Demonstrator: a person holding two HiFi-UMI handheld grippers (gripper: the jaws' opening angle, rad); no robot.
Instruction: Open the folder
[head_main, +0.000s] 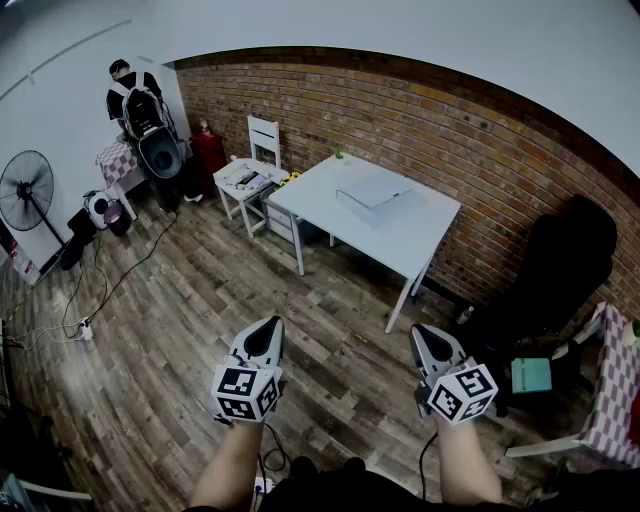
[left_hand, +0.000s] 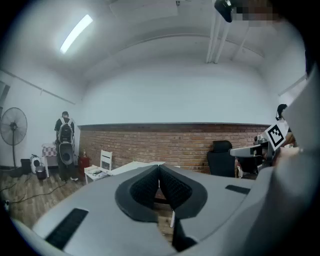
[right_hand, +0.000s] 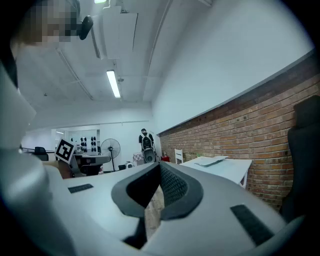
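You're holding both grippers low at 6 o'clock of the head view, over the wooden floor (head_main: 200, 320). Both are pointing roughly level toward the brick wall (head_main: 450, 130).

Left gripper (head_main: 268, 326): jaws are sitting fully together, pads touching, nothing between them. Right gripper (head_main: 424, 334): same, jaws are pressing on each other and gripping nothing. The two are riding side by side, well apart from each other.

The folder (head_main: 372, 190) is lying flat on the white surface (head_main: 400, 240), on the half nearer the wall, and it's looking closed. It's sitting at 12 o'clock from the grippers and well apart from both. Neither gripper is touching it or the surface. In the right gripper view it's showing at about 3 o'clock of the jaws, a thin pale slab on the surface top.

Around it:
- A white chair (head_main: 263, 135) and a small white side table (head_main: 240, 182) are standing just beside the surface at its 9 o'clock.
- A black office chair (head_main: 560, 260) is standing at its 4 o'clock, against the wall.
- A person with a backpack (head_main: 135, 100) is standing in the corner at 10 o'clock of the head view.
- A floor fan (head_main: 25, 190) is standing at the 9 o'clock edge.
- Cables (head_main: 110, 285) are trailing across the floor between the fan and the side table.
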